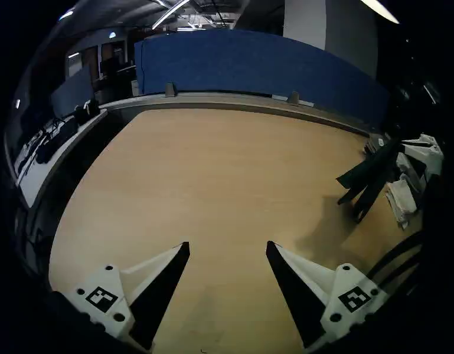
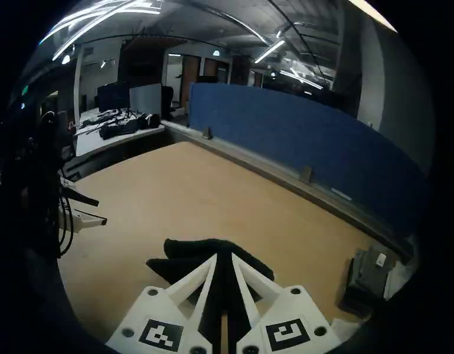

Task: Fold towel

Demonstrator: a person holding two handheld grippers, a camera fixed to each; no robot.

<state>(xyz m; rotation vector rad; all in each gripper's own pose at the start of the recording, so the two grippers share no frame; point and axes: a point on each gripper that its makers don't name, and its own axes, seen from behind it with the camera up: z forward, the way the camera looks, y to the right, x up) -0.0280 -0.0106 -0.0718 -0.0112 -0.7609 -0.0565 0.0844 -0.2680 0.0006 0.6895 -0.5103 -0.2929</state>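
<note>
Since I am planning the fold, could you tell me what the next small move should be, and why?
Probably bring the left tool across to the towel and take a free corner. The right tool is shut on the dark towel, which hangs bunched over the table, while the left tool is open and empty.

Left hand-held gripper (image 1: 227, 245) low in frame, both fingers spread wide, nothing between them, bare tan desk (image 1: 215, 171) underneath. Square markers on both finger bases. At the right edge, the other hand-held gripper (image 1: 418, 147), white, with a dark towel (image 1: 368, 174) bunched at its tip, hanging in folds above the desk. Towel shadow on the wood just beside it. Blue partition (image 1: 256, 65) along the far desk edge. A second desk (image 1: 55, 153) to the left carries a monitor and dark clutter.
</note>
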